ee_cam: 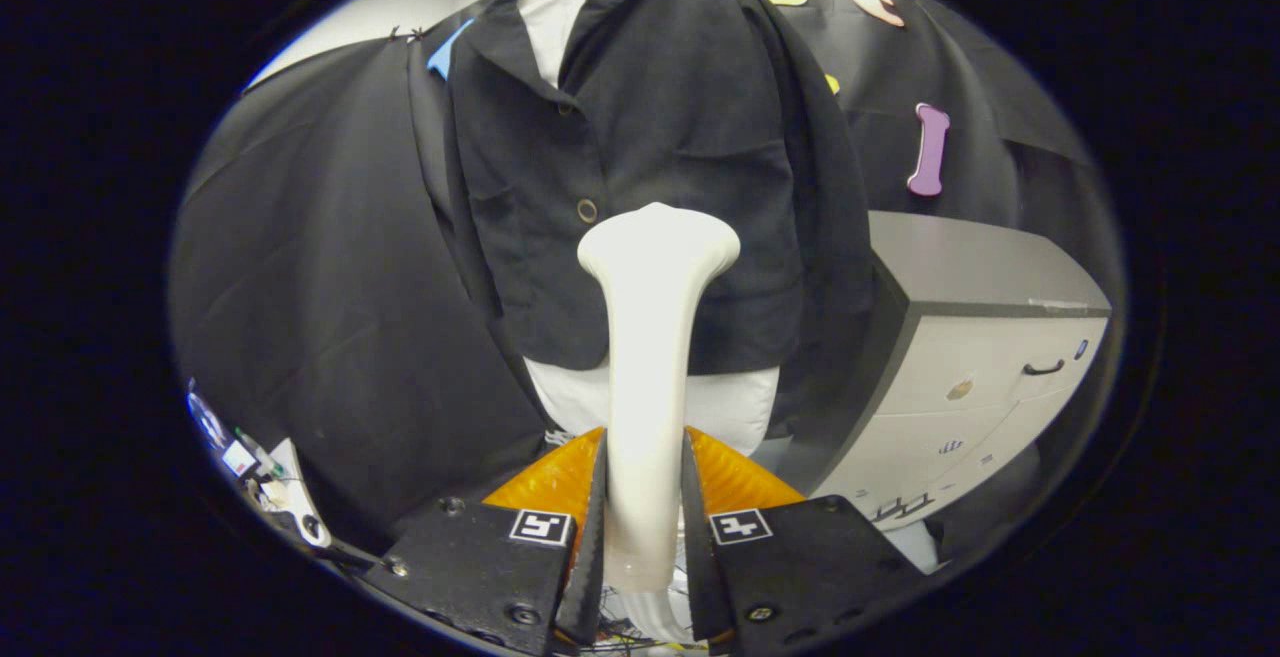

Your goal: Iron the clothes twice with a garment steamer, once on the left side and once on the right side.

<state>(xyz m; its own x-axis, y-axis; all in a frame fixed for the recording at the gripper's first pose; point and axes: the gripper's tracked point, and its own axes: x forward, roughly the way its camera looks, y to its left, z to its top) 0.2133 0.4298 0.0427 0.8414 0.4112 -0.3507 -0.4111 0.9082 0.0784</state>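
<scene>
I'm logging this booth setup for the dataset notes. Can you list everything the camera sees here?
jacket: one, black, buttoned, hanging on a white form straight ahead, beyond the fingers.
garment steamer: one, white, handle clamped between the fingers, head up near the jacket's lower front.
cabinet: one, white with grey top, drawers, beside the jacket.
clutter: small items, low beside the black cloth wall; too small to identify.
hand-held gripper: one, black with orange fingers, shut on the steamer handle.
</scene>
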